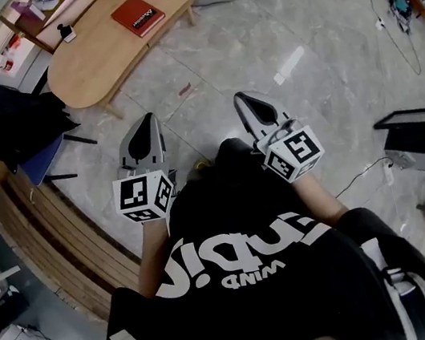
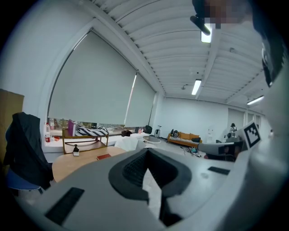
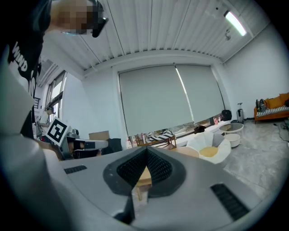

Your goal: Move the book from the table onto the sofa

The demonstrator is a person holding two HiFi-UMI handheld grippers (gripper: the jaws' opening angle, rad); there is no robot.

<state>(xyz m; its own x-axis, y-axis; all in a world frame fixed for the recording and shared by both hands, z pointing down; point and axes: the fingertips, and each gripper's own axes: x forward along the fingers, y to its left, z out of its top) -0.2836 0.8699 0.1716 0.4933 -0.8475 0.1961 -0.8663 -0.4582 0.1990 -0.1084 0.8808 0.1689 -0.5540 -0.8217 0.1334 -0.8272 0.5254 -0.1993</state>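
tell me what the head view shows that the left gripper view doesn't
Only the head view: the white print across the person's black shirt, seen from above. Only the left gripper view: the ceiling lights and the big window blind. Both: the wooden table with the red book lying on it, and the black jacket beside the table.

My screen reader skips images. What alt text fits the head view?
From above: a person holds the left gripper and right gripper, both shut and empty, over a grey floor; a red book lies on the wooden table.
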